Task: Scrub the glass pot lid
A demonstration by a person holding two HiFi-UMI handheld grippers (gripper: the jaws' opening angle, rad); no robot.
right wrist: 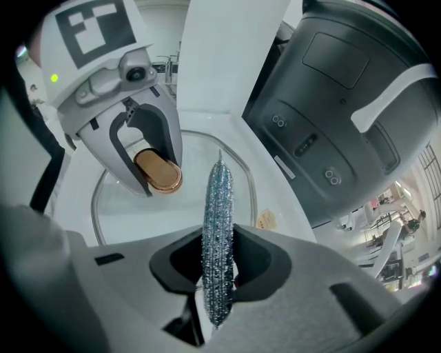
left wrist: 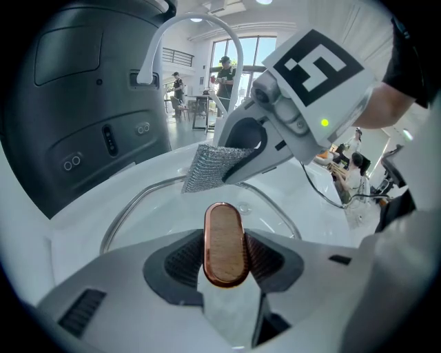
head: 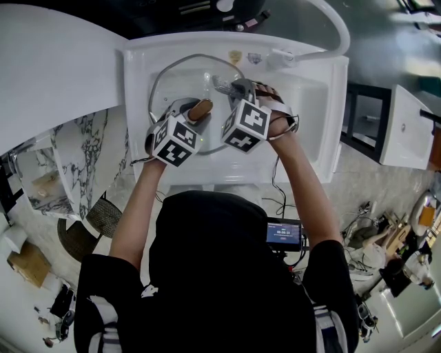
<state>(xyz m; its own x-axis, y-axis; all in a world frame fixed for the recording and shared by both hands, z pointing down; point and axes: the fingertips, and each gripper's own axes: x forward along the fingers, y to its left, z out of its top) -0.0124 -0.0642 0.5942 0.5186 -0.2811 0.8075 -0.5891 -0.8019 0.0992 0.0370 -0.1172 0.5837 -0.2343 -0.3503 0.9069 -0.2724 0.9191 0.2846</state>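
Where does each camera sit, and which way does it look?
Head view: on the person's head, looking steeply down into the sink; both arms show.
Left gripper view: on the left gripper, looking along its jaws, shut on the lid knob, toward the right gripper.
Right gripper view: on the right gripper, looking along its jaws, shut on the scrub pad.
Both gripper views share the glass pot lid.

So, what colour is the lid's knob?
Knob: wood brown, copper rim; clearest in the left gripper view.

A white sink [head: 318,96] with a curved faucet [left wrist: 193,18] stands in a bright room with tall windows [left wrist: 258,52].
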